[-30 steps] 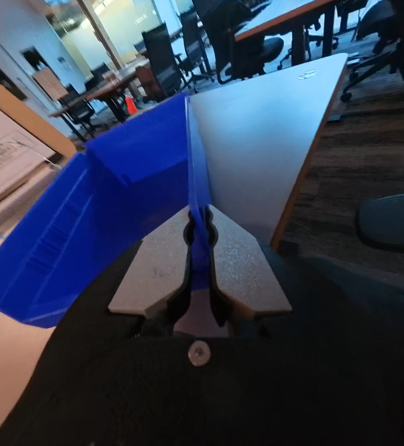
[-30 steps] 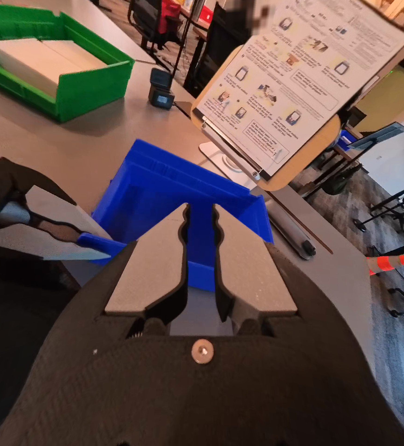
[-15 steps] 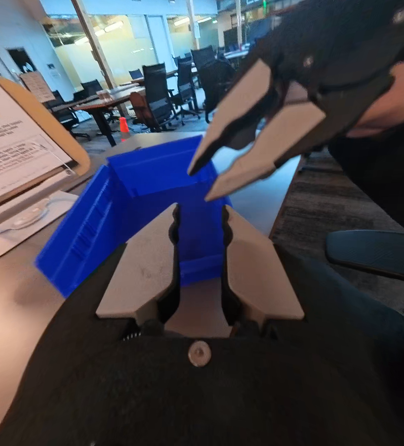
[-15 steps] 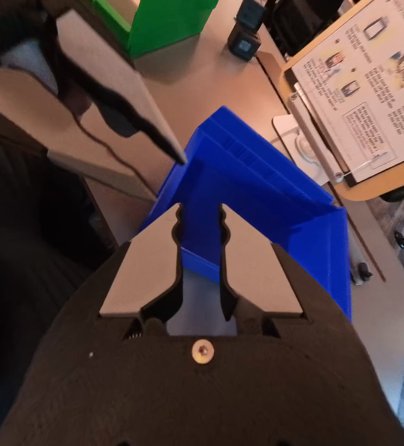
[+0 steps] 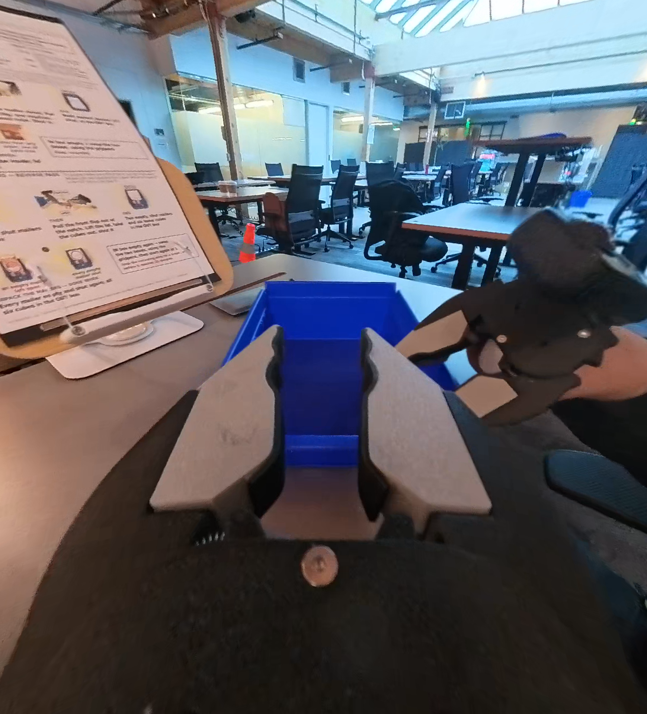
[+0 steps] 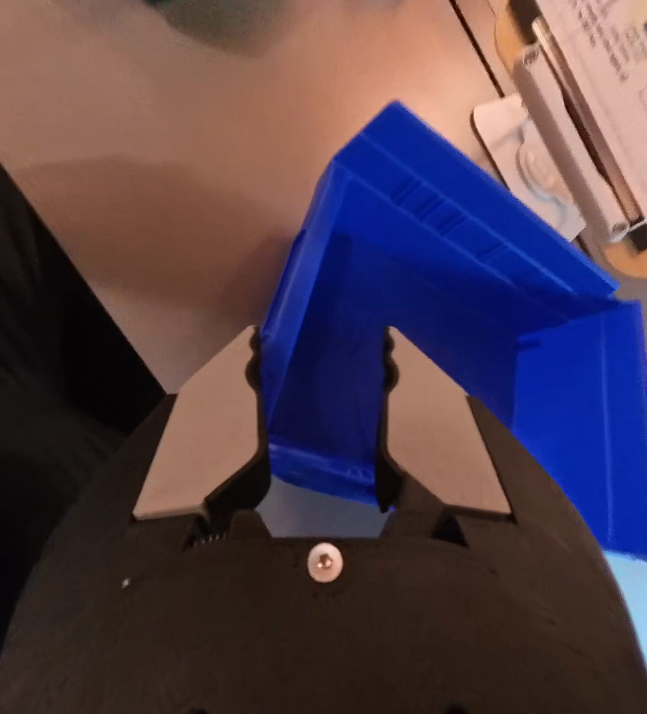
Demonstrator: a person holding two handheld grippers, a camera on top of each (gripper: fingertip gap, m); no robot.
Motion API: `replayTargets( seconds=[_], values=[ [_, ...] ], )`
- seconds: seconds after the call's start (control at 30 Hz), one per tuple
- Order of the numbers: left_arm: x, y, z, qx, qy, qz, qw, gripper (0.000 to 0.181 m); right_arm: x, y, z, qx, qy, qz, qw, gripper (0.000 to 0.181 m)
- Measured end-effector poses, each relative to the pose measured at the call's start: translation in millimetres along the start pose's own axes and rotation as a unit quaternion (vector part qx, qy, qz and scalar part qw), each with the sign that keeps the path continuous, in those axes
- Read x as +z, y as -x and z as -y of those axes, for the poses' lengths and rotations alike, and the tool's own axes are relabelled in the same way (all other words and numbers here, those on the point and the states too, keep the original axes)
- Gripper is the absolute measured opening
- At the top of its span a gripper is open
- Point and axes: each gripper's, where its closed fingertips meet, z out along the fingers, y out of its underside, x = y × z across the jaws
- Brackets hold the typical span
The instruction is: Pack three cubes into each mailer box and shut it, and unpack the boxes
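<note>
An empty blue bin [image 5: 329,309] stands on the grey table [image 5: 82,425] right in front of my left gripper [image 5: 320,340], which is open, empty and just short of the bin's near wall. My right gripper [image 5: 414,351] reaches in from the right, at the bin's right wall. In the right wrist view it [image 6: 321,334] is open, with one finger outside the bin's [image 6: 449,309] side wall and the other over the inside. I cannot tell whether it touches the wall. No cubes or mailer boxes are in view.
An instruction sheet on a wooden stand [image 5: 62,174] with a white base [image 5: 128,340] stands left of the bin, also in the right wrist view [image 6: 623,58]. The table edge runs right of the bin. A chair armrest [image 5: 604,490] sits lower right. Office desks and chairs stand beyond. Some 15 centimeters of space lies between my two pairs of fingers.
My left gripper let go of the bin's wall, opened and drew back. The bin now sits level on the table. My right gripper opened wider and came down to the bin's side wall.
</note>
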Motion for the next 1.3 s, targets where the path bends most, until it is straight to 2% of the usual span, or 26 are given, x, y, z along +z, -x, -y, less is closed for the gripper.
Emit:
replayTargets(
  seconds=[0.07,0.17,0.23,0.33,0.37,0.4,0.47,0.53,0.63,0.7,0.77,0.87,0.93,1.0,1.07,1.13,1.17,1.23,1.3],
  values=[
    [-4.9,12.7,3.6,-0.006,-0.011,0.012,1.0,0.038,-0.3,-8.3,-9.2,0.027,0.011,0.007,1.0,0.071],
    [-10.1,28.8,7.6,-0.014,-0.015,0.022,1.0,0.04,-12.4,-36.9,-39.6,0.042,0.055,-0.028,0.997,0.064],
    [-13.7,40.1,9.3,-0.021,-0.014,0.03,0.999,0.044,-26.1,-71.1,-72.1,0.062,0.09,-0.08,0.991,0.052],
    [-20.7,53.5,12.0,-0.033,-0.022,0.039,0.998,0.045,-50.6,-132.9,-137.0,0.146,0.143,-0.169,0.964,0.05],
    [-22.8,56.8,12.9,-0.039,-0.025,0.04,0.998,0.045,-56.8,-148.5,-151.5,0.184,0.138,-0.187,0.955,0.038],
    [-24.6,59.8,13.7,-0.043,-0.027,0.041,0.998,0.046,-61.0,-156.0,-159.5,0.223,0.123,-0.184,0.949,0.044],
    [-27.6,67.6,13.3,-0.049,-0.024,0.049,0.997,0.049,-67.0,-156.9,-157.8,0.276,0.087,-0.148,0.946,0.071],
    [-31.0,76.7,10.7,-0.054,-0.016,0.061,0.997,0.054,-74.7,-154.0,-132.7,0.288,0.014,-0.116,0.95,0.056],
    [-38.5,92.6,8.4,-0.065,-0.013,0.081,0.995,0.057,-84.0,-127.3,-75.7,0.294,-0.115,-0.005,0.949,0.067],
    [-45.4,103.9,9.1,-0.074,-0.017,0.096,0.993,0.06,-87.4,-106.3,-46.3,0.292,-0.172,0.065,0.939,0.075],
    [-53.1,114.7,9.8,-0.077,-0.022,0.112,0.99,0.061,-79.1,-93.1,-29.9,0.297,-0.193,0.096,0.93,0.09],
    [-59.1,123.1,8.8,-0.091,-0.022,0.118,0.989,0.061,-46.3,-82.1,-20.2,0.297,-0.176,0.079,0.935,0.104],
    [-59.8,122.5,9.5,-0.102,-0.025,0.11,0.988,0.062,-21.9,-77.5,-23.6,0.279,-0.139,0.041,0.949,0.098],
    [-59.7,121.3,9.5,-0.103,-0.025,0.107,0.989,0.063,-4.1,-82.1,-35.8,0.25,-0.094,-0.018,0.963,0.085],
    [-59.8,121.9,8.9,-0.097,-0.021,0.111,0.989,0.064,3.9,-82.3,-42.9,0.233,-0.074,-0.031,0.969,0.077],
    [-60.3,123.1,8.8,-0.097,-0.021,0.111,0.989,0.064,4.3,-75.1,-44.8,0.242,-0.07,0.009,0.968,0.046],
    [-60.7,123.3,8.9,-0.101,-0.022,0.108,0.989,0.065,3.1,-75.2,-49.3,0.243,-0.06,0.017,0.968,0.042],
    [-62.0,125.4,8.7,-0.106,-0.024,0.107,0.988,0.065,-2.2,-85.3,-65.2,0.232,-0.029,-0.005,0.972,0.033],
    [-64.5,128.3,8.9,-0.109,-0.024,0.109,0.988,0.066,-12.8,-106.4,-90.5,0.21,0.018,-0.065,0.975,0.013]
  ],
)
